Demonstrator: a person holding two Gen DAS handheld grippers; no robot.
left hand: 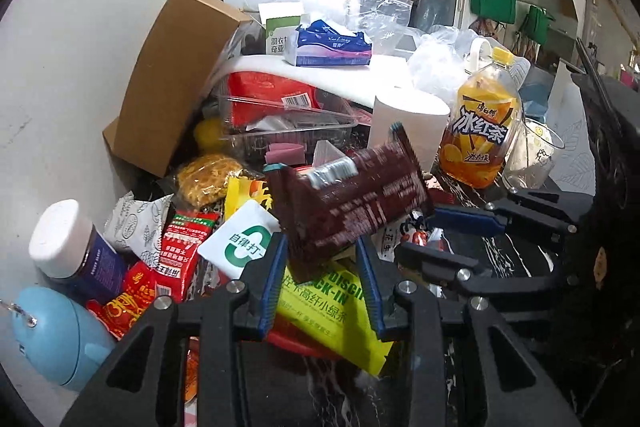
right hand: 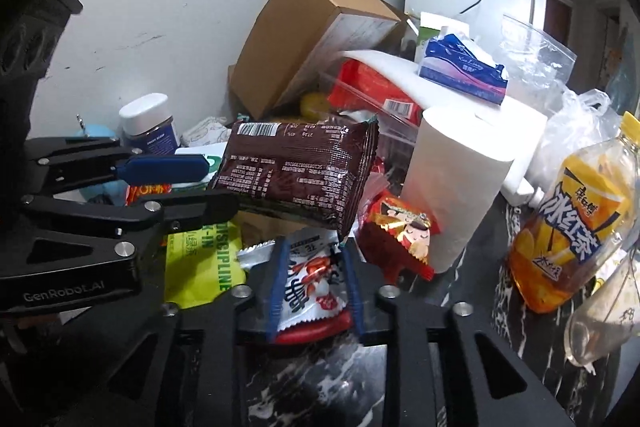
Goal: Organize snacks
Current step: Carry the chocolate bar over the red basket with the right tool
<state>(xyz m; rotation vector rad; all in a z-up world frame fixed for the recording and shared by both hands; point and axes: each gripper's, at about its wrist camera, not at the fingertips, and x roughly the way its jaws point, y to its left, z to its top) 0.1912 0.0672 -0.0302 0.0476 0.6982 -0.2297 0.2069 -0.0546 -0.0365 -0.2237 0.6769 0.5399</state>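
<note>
We see the left gripper clamped on a brown packet, lifted above the pile at 12 o'clock of its fingers. The right gripper straddles a white-and-red packet — jaws apart, touching neither side clearly — with the paper roll at 2 o'clock.
</note>
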